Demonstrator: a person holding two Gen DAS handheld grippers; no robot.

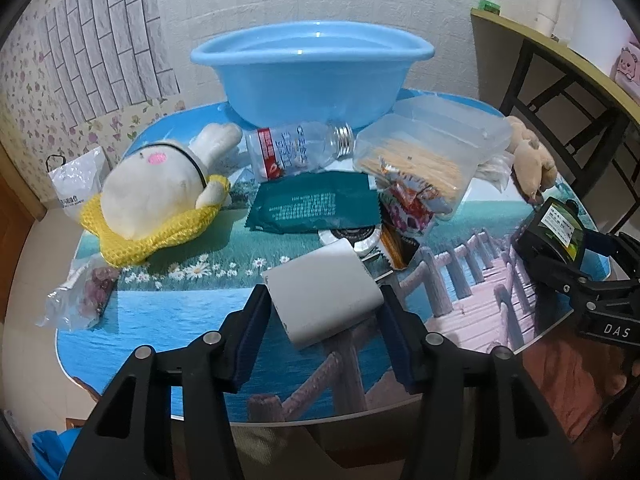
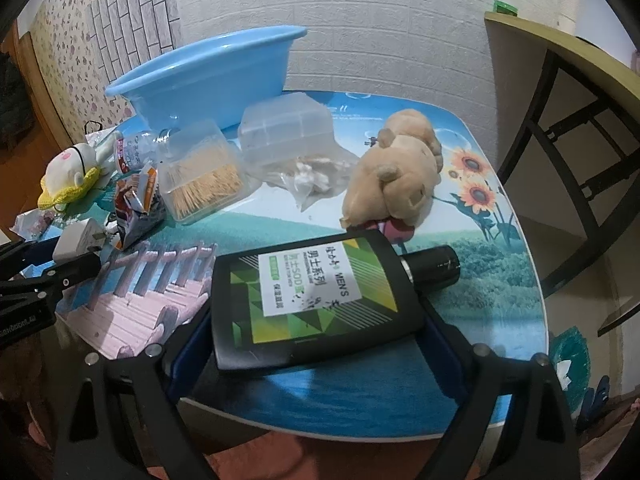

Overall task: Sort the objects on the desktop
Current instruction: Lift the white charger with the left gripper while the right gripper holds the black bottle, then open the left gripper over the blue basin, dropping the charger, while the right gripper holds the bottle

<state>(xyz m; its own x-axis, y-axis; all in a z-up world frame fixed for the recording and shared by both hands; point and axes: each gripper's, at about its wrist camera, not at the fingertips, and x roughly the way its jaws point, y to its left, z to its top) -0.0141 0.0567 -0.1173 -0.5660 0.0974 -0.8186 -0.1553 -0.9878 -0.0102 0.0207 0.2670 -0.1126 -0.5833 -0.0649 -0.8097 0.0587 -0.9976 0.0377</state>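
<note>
The left tool (image 1: 326, 312) grasps the white rounded plastic box (image 1: 324, 288) at lower centre; the right tool (image 2: 316, 332) apparently clamps the flat black green-labelled bottle (image 2: 312, 300) above the picture-printed bench (image 2: 460, 380).

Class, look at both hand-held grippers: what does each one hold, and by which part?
The left hand-held gripper holds a white charger block by its two sides. The right hand-held gripper holds a flat black bottle by its bottom end, across its width.
</note>
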